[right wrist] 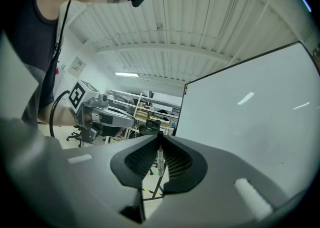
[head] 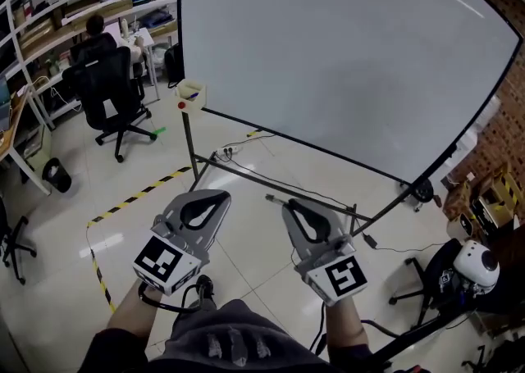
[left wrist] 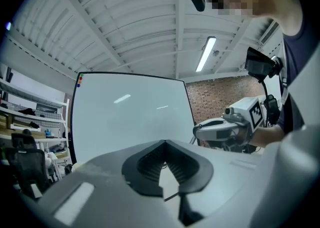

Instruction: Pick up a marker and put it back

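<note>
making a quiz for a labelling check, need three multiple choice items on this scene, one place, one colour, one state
1. Where is the small box?
A. on the floor
B. at the lower left corner of the whiteboard
C. on a shelf

2. What colour is the office chair?
A. red
B. white
C. black

3. What is the right gripper doing?
A. gripping a marker
B. standing wide open and empty
C. gripping a cable

Answers:
1 B, the head view shows the box on the stand at that corner.
2 C, its seat, back and base are all black.
3 A, the right gripper view shows the marker clamped upright between the jaws.
</note>
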`<state>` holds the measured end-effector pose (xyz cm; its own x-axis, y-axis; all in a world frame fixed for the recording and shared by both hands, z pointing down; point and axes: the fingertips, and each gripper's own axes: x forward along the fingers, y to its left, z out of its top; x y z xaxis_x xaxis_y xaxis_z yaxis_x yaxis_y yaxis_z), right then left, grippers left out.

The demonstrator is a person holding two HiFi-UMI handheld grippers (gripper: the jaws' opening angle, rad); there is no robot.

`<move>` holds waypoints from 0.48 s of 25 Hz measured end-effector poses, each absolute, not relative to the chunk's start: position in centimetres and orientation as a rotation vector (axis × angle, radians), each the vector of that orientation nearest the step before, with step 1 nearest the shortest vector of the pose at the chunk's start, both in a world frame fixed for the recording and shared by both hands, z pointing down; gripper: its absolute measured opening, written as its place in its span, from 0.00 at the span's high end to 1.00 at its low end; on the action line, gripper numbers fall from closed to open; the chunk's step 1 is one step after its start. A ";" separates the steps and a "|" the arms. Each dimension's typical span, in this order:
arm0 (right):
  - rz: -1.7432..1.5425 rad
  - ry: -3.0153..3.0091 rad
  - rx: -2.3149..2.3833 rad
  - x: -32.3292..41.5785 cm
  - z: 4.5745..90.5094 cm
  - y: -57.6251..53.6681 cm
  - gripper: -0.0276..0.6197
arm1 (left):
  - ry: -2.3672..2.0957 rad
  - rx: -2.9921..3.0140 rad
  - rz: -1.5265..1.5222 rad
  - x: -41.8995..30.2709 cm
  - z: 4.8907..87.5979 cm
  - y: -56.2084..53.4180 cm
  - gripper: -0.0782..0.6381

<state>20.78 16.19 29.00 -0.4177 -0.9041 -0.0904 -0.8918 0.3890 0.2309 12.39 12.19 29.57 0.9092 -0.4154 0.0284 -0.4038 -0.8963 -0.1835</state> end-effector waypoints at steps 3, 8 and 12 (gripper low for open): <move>-0.386 -2.561 1.685 21.5 28.9 15.3 0.90 | 0.624 -2.913 -0.093 12.7 30.0 11.0 0.88; -0.396 -2.528 1.695 22.4 29.0 12.2 0.90 | 0.600 -2.915 -0.073 13.3 30.1 7.4 0.88; -0.377 -2.501 1.698 22.8 29.2 8.1 0.90 | 0.613 -2.922 -0.070 13.0 30.4 3.1 0.88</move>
